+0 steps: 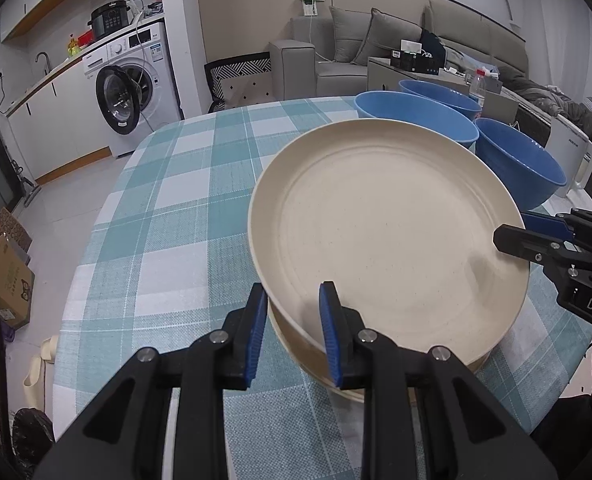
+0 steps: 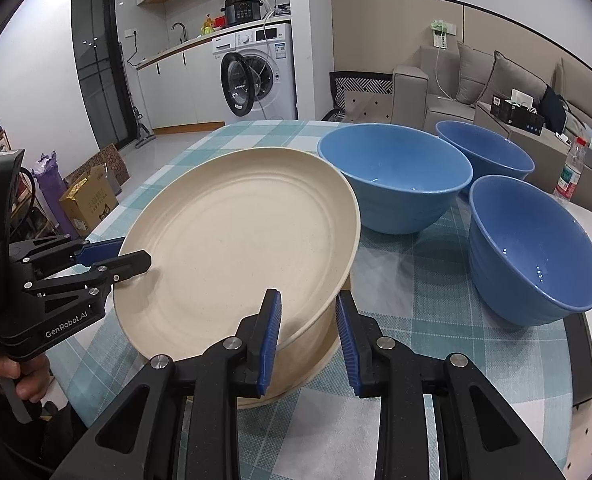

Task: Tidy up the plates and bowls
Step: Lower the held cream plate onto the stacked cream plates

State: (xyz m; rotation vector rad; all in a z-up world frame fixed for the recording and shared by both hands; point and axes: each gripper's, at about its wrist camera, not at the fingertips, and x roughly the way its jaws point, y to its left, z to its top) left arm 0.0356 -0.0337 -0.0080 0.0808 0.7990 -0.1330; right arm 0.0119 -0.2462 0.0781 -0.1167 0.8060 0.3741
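Overhead of the stack, a cream plate (image 1: 387,240) sits tilted, face up, its far rim toward the blue bowls (image 2: 393,176) raised and its near edge low on the plates beneath (image 2: 307,360). Left tool (image 1: 292,332) straddles that plate's near rim, pads (image 1: 327,320) set narrow either side of it (contact looks partial). Right tool (image 2: 307,336) likewise brackets the opposite rim. Three bowls stand upright, mouths up, on the checked worktop (image 1: 168,208) just beyond the plates.
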